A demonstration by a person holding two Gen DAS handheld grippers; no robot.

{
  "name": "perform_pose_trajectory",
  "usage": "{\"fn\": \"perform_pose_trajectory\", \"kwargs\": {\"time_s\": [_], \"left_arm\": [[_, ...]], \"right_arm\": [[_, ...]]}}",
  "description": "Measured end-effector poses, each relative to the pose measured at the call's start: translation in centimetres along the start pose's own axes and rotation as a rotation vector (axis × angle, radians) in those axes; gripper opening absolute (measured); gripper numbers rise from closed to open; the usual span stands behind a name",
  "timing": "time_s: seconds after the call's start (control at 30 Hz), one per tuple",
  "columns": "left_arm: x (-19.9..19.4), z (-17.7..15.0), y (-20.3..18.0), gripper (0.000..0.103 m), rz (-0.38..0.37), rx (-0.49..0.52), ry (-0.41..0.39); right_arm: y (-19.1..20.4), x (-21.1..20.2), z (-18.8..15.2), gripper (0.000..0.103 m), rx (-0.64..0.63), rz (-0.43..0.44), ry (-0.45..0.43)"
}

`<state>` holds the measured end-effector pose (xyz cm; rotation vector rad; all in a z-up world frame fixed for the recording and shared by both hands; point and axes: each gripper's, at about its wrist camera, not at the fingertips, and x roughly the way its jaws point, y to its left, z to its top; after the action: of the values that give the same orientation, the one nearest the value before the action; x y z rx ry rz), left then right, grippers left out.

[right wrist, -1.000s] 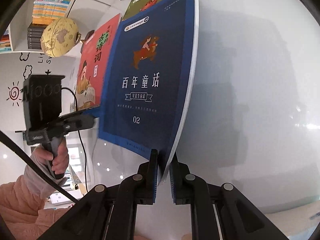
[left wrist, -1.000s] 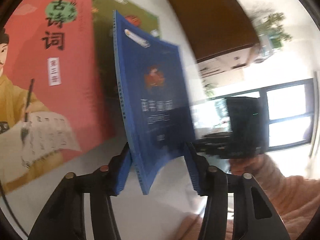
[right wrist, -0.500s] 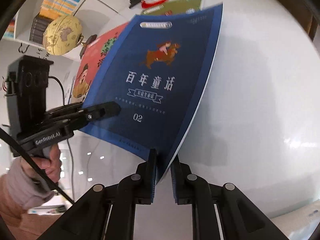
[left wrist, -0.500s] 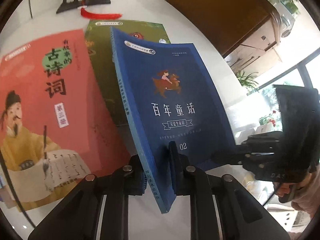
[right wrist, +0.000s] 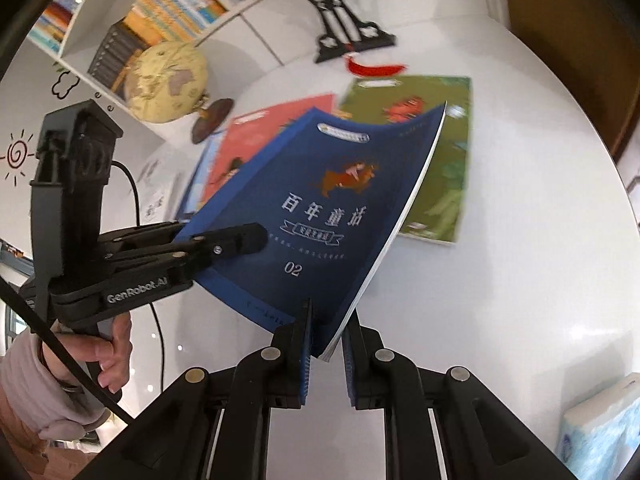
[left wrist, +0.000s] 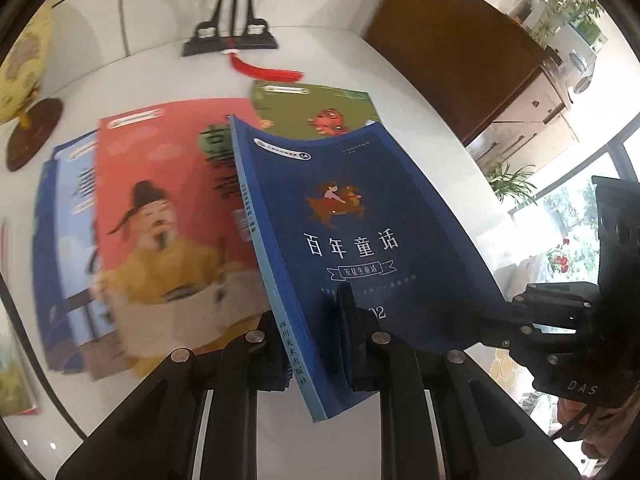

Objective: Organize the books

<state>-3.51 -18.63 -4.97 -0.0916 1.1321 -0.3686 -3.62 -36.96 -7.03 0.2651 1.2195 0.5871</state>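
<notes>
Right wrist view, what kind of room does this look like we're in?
Probably a child's study or reading corner at home: a bookshelf packed with books, a globe on the white table, and a sun doodle on the wall.

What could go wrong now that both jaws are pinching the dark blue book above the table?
1. The blue book bows between the left gripper and the right gripper; pulling apart could crease the cover.
2. Each grip sits near an edge, so it may slip.
3. If it drops, it could scatter the red book and green book lying below.
</notes>
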Motion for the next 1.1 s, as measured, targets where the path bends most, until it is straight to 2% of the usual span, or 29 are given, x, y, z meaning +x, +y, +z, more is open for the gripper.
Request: {"fn": "perform_pose_trajectory", "kwargs": {"time_s": [0.17,0.27,0.33,0.4,0.47,0.53,0.67,0.77,1.1], "left_arm": [[-2.9,-2.0,3.0,0.015,-0.018,-0.047,0.001],[-2.9,-4.1,5.5,0.015,-0.048,-0.112,0.039],[-2.4,-4.9,6.1,0.015,-0.024,-0.118,0.062],[-2.5,-5.2,5.6,0.015,0.029,-0.069,0.060],[-3.4,-5.3,4.4,0.015,0.092,0.017,0.014],[-4.9,-5.3,4.0,0.015,0.089,0.050,-0.058],[-6.6,-5.1,4.8,0.016,0.054,0.015,-0.117],[-7.7,-4.9,4.7,0.016,0.087,0.038,-0.144],[-12.4,-4.5,8.7,0.016,0.140,0.005,-0.216]], "right_arm": [[3.0,0.6,-0.2,0.013,-0.008,0.016,-0.004],[4.9,1.7,-0.7,0.013,0.000,0.036,-0.007],[5.8,2.7,-1.3,0.013,0.012,0.044,-0.005],[7.1,3.9,-2.1,0.013,-0.006,0.019,-0.001],[8.5,4.3,-2.7,0.013,-0.054,-0.029,-0.011],[9.7,3.9,-3.0,0.013,-0.089,-0.041,-0.055],[10.6,1.7,-2.6,0.013,-0.119,-0.037,-0.160],[12.3,0.9,-2.0,0.013,-0.188,-0.069,-0.204],[17.5,1.2,0.3,0.013,-0.290,-0.081,-0.239]]}}
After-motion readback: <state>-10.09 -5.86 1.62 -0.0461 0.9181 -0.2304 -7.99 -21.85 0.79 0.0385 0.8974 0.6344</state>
